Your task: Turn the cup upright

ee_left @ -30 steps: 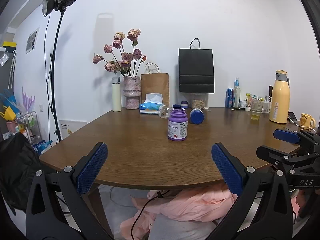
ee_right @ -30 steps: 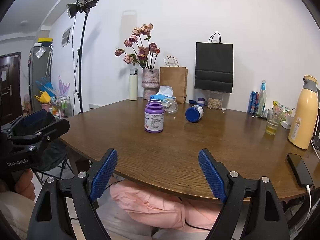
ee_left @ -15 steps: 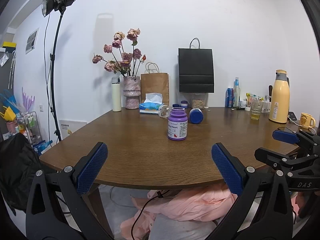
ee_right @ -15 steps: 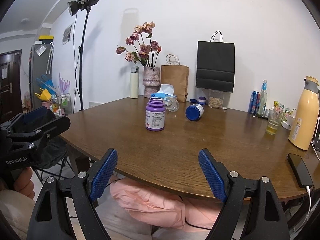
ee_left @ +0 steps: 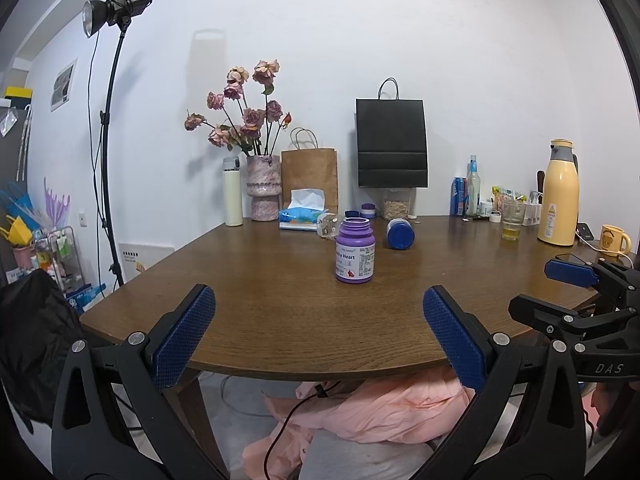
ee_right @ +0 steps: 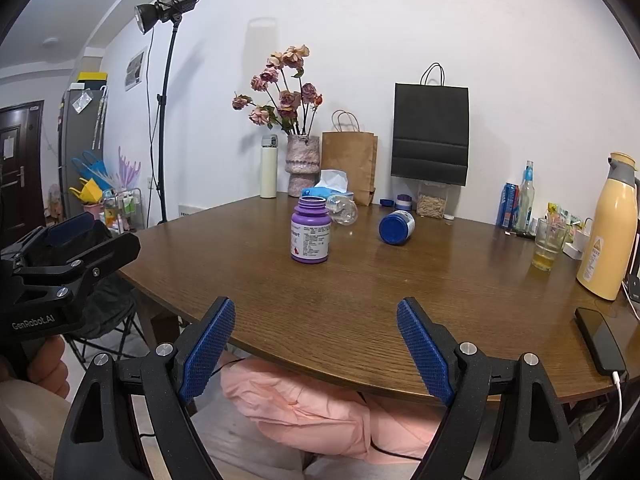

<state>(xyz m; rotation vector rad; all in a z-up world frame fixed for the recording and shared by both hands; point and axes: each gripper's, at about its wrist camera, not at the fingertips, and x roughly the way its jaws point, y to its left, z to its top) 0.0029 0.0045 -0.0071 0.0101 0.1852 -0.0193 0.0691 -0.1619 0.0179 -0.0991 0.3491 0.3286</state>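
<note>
Noted both tongs short of the round brown wooden table [ee_left: 280,320], at its near edge. Left gripper [ee_left: 318,336] gaped wide, empty; right gripper [ee_right: 316,350] likewise spread wide, nothing held. Found clear plastic cup [ee_right: 343,209] lying on its side just behind the upright purple pill bottle [ee_right: 310,235]. Saw blue-capped jar [ee_right: 396,227] toppled right of that bottle, apart from it.

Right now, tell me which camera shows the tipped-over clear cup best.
The right wrist view. There the clear cup lies on its side on the table, beside and behind the purple bottle, almost all of it visible. In the left wrist view the purple bottle overlaps the cup, leaving only part of it showing.
</note>
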